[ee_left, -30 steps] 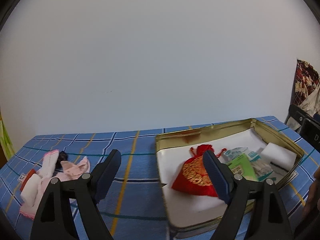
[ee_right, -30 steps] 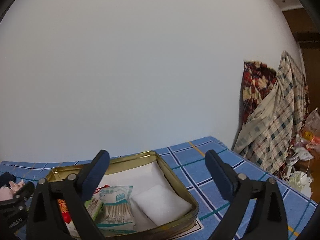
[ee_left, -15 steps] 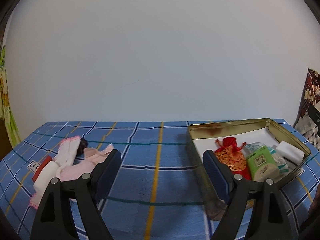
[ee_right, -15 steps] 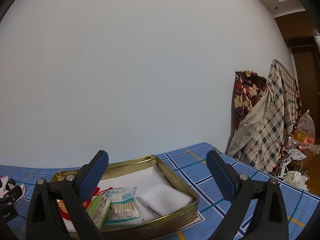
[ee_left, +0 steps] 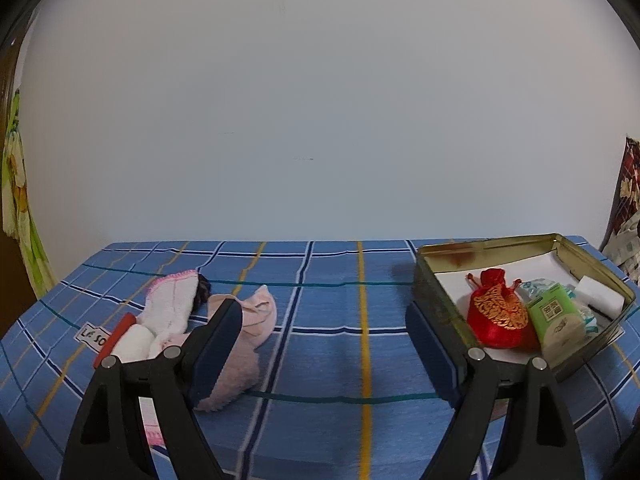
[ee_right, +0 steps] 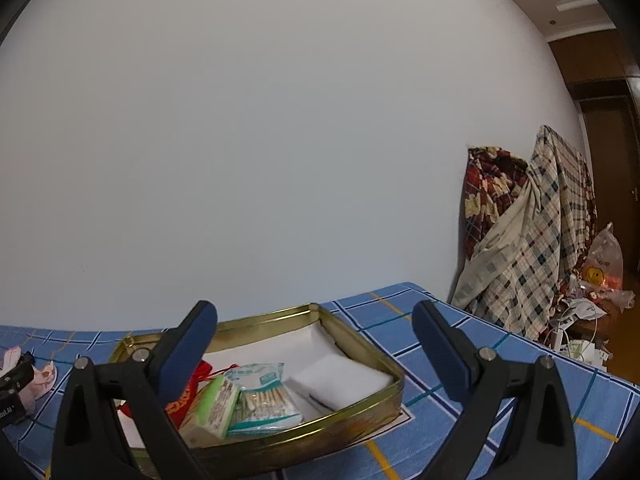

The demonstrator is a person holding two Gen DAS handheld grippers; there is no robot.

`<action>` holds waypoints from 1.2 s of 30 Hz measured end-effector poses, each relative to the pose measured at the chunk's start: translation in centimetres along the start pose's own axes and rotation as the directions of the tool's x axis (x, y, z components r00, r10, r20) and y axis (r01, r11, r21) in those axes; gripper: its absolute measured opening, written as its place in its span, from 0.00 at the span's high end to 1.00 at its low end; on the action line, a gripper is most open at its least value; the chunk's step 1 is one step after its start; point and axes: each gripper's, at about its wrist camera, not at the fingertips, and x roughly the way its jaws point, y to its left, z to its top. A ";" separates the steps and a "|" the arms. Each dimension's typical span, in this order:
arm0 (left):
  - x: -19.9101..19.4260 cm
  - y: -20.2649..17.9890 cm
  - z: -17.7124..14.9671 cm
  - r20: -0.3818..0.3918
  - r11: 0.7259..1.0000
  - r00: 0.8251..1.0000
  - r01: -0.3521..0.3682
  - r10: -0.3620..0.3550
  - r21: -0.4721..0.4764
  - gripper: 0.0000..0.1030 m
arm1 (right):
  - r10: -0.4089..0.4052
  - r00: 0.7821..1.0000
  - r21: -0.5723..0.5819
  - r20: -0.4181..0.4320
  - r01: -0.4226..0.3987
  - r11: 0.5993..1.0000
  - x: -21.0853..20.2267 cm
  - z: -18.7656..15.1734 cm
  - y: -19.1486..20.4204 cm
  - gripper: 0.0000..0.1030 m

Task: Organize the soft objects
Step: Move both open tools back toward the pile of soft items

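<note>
A gold tin [ee_left: 592,264] stands on the blue checked tablecloth [ee_left: 320,320] at the right. It holds a red pouch [ee_left: 496,316], a green tissue pack [ee_left: 556,320], a cotton swab pack [ee_right: 264,400] and a white sponge [ee_right: 340,380]. A heap of pink and white soft cloths [ee_left: 176,312] lies at the left, partly behind my left finger. My left gripper [ee_left: 324,340] is open and empty above the cloth between heap and tin. My right gripper [ee_right: 314,344] is open and empty over the tin [ee_right: 360,412].
A red-capped white roll [ee_left: 124,340] lies by the heap. A plain wall runs behind the table. Checked fabrics [ee_right: 532,248] and clutter [ee_right: 584,308] stand off the table's right end.
My left gripper has swung left, away from the tin and toward the heap of cloths. My right gripper has tilted slightly over the tin.
</note>
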 end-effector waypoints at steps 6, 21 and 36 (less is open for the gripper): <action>0.2 1.7 -0.1 0.002 1.000 1.000 -0.019 0.019 0.015 0.17 | 0.041 0.999 -0.034 -0.031 -0.042 0.999 -0.3 -0.5 2.9 0.03; 0.9 6.5 -0.2 -0.008 0.998 0.999 -0.054 0.054 -0.011 0.17 | 0.169 0.982 -0.069 -0.080 -0.175 0.982 -1.8 -1.8 12.2 0.03; 3.6 13.8 -0.7 -0.137 0.994 0.987 -0.096 0.088 -0.055 0.17 | 0.287 0.943 -0.111 -0.170 -0.307 0.945 -2.1 -3.5 20.7 0.04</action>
